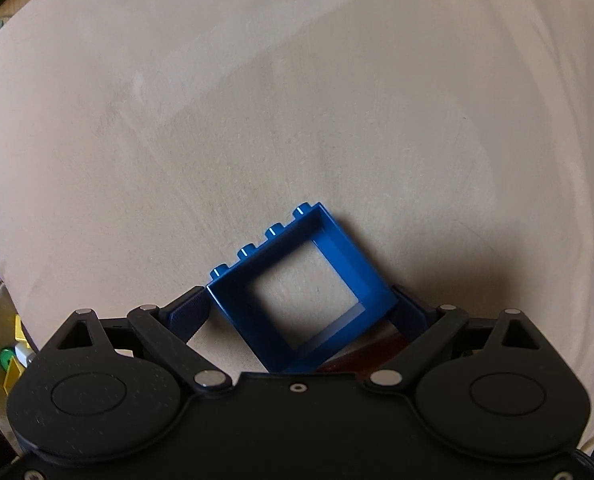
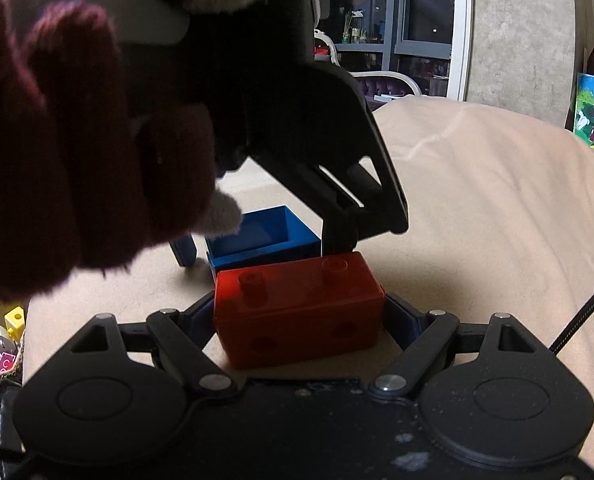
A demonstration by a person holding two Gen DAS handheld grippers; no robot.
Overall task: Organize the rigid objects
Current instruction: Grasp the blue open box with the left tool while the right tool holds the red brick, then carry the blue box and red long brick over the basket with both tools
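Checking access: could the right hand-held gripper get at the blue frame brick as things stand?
Probably not. The right hand-held gripper is already closed on the red block, and the left hand-held gripper grips the blue frame brick from above.

No legible text, labels or numbers anywhere.

1. The left tool [image 1: 303, 312] points steeply down, its pads closed against a hollow blue block [image 1: 303, 296].
2. The right tool [image 2: 299, 312] clamps a red block [image 2: 299, 312].
3. A gloved hand [image 2: 77, 140] grips the left tool's handle.
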